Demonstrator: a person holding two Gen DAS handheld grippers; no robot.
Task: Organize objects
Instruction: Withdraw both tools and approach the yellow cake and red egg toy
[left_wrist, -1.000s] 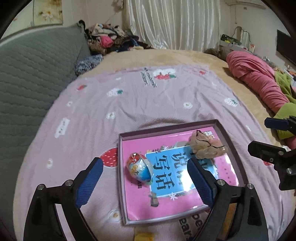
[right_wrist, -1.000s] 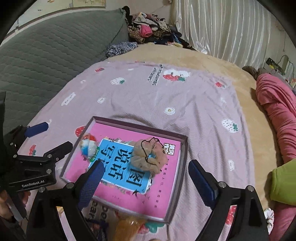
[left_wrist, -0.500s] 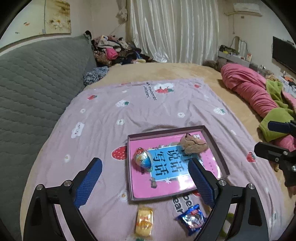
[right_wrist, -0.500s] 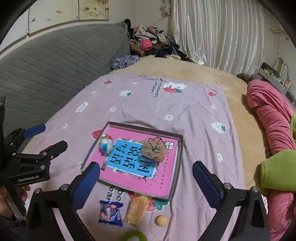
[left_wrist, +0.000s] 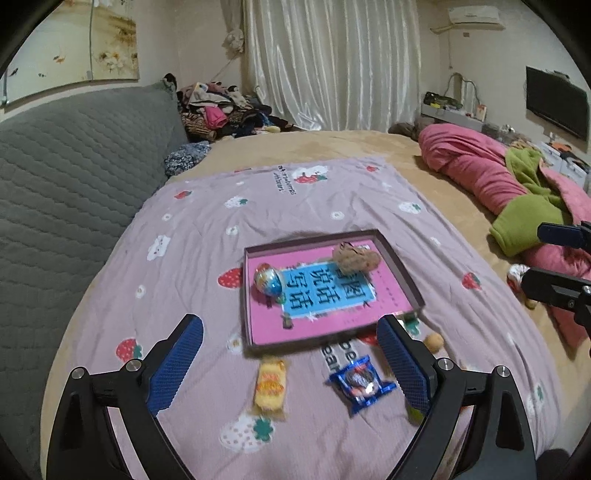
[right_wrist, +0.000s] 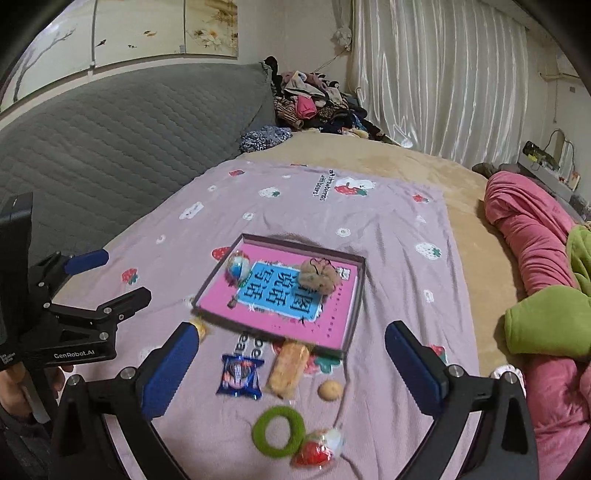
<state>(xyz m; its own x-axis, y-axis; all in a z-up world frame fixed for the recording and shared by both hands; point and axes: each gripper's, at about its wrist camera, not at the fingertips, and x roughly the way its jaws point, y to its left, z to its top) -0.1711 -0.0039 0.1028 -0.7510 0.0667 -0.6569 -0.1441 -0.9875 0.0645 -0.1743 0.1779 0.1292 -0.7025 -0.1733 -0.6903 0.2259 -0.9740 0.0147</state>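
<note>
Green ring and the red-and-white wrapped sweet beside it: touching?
Touching. Right wrist view shows the sweet pressed against the green ring's lower right edge, no blanket between.

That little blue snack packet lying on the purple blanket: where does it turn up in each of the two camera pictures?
Left wrist view: blue snack packet sits low and right of centre, just inside the right-hand blue finger pad.
Right wrist view: it lies low and left of centre, beside the yellow snack bar.
Shared landmark: the pink tray just beyond it.

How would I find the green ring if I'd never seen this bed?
Find the purple strawberry blanket and the shallow box on it. In front of the box lie loose snacks; nearest of all is the green ring, fuzzy, with a hole in the middle.
</note>
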